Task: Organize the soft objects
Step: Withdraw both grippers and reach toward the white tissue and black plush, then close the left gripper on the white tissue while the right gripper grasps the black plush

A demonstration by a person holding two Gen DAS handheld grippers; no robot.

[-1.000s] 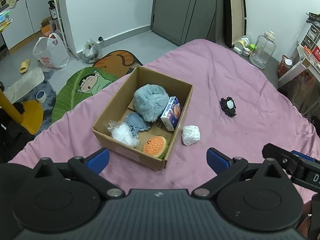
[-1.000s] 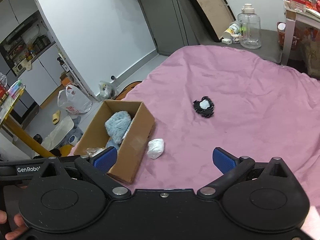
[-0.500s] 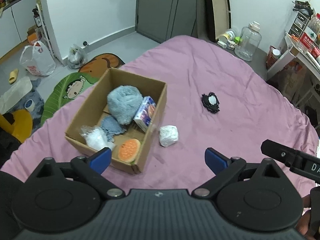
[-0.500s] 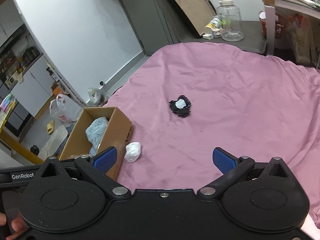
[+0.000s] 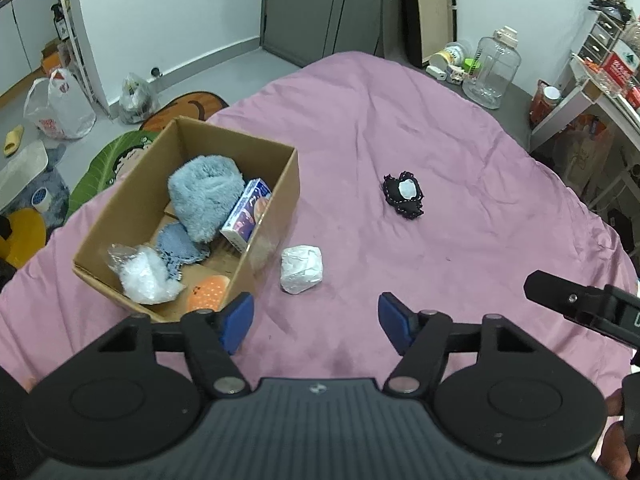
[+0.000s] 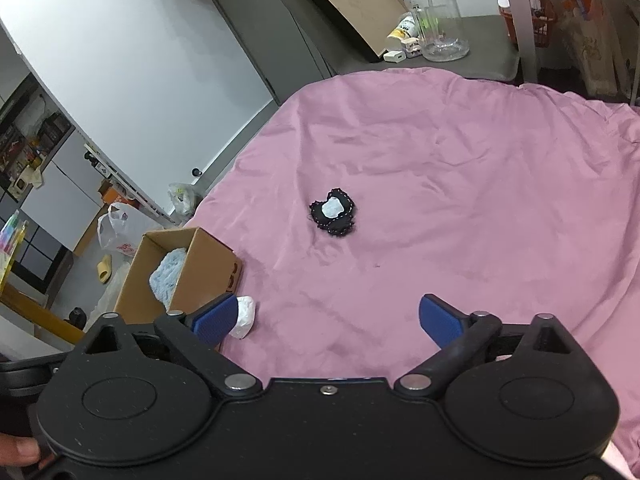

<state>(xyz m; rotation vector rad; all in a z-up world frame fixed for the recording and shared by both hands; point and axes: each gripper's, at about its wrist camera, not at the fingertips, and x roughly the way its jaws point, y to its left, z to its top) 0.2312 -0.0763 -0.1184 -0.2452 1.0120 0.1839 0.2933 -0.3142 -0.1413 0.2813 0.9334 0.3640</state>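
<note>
A cardboard box point(image 5: 276, 208) point(image 6: 208, 264) sits on the pink bedspread point(image 5: 460, 200) and holds a fluffy blue plush point(image 5: 204, 196), a blue knit piece point(image 5: 180, 246), a clear crumpled bag point(image 5: 144, 280), an orange burger toy point(image 5: 208, 292) and a small printed carton point(image 5: 248, 214). A white soft lump point(image 5: 302, 269) point(image 6: 245, 316) lies just right of the box. Farther off lies a black pouch with a white patch point(image 5: 404, 196) point(image 6: 334, 212). My left gripper point(image 5: 316, 322) hovers just short of the white lump, jaws closing with nothing between them. My right gripper point(image 6: 328, 318) stands short of the black pouch, jaws closing slightly, empty.
The bed's far edge meets a grey floor with a clear jug point(image 5: 496, 68), bottles and a leaning board point(image 6: 340, 4). Cartoon floor mats point(image 5: 108, 160) and plastic bags point(image 5: 56, 108) lie left of the bed. A desk with clutter point(image 5: 600, 80) stands at the right.
Both grippers have moved to the right across the bed and lower, so the box has slid leftward in both views. The left fingers have come markedly closer together; the right ones slightly.
</note>
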